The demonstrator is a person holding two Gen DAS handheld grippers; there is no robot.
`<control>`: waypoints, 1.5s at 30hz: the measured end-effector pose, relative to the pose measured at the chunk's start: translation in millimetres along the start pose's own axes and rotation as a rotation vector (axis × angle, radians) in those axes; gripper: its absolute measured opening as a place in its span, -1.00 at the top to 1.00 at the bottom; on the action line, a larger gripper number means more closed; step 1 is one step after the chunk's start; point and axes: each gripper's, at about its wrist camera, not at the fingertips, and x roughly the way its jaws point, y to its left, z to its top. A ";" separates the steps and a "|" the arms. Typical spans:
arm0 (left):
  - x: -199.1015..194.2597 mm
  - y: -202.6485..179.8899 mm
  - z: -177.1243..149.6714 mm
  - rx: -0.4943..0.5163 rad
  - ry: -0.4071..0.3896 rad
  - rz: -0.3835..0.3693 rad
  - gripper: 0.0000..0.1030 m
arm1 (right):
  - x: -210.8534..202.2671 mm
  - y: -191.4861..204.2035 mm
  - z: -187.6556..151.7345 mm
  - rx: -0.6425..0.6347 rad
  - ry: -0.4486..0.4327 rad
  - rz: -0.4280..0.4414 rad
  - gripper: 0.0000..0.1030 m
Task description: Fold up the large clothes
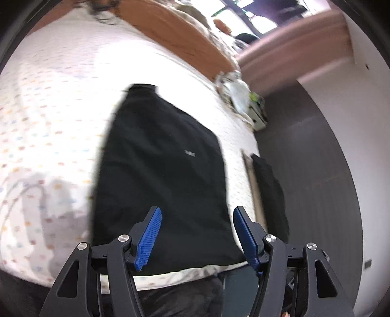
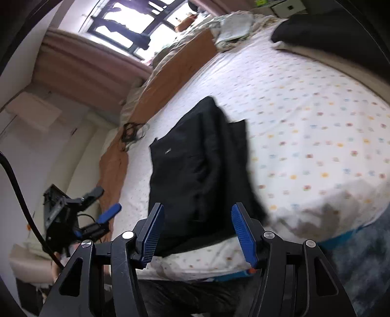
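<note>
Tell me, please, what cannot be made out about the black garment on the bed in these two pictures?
- Small label on the black garment: left wrist view, too small and blurred to read.
- Garment's near edge: right wrist view, hidden behind the right gripper.
- Second dark cloth at the bed's far corner: right wrist view, cut off by the picture edge.

A bed with a white dotted sheet (image 2: 316,136) fills the middle, an orange blanket (image 2: 156,97) along its edge at 10 o'clock, pink curtains (image 2: 80,63) below a bright window (image 2: 136,22) at 11 o'clock.
</note>
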 end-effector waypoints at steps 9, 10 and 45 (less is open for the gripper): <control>-12.8 51.1 -14.9 -0.061 -0.005 0.102 -0.21 | 48.9 14.7 -14.1 -0.015 0.062 -0.077 0.04; -11.4 53.4 -17.3 -0.056 0.003 0.106 -0.21 | 47.6 15.1 -13.7 -0.022 0.051 -0.082 0.15; 71.1 61.8 -1.6 -0.034 0.120 0.157 0.02 | 42.7 -59.5 31.1 0.097 0.049 -0.078 0.12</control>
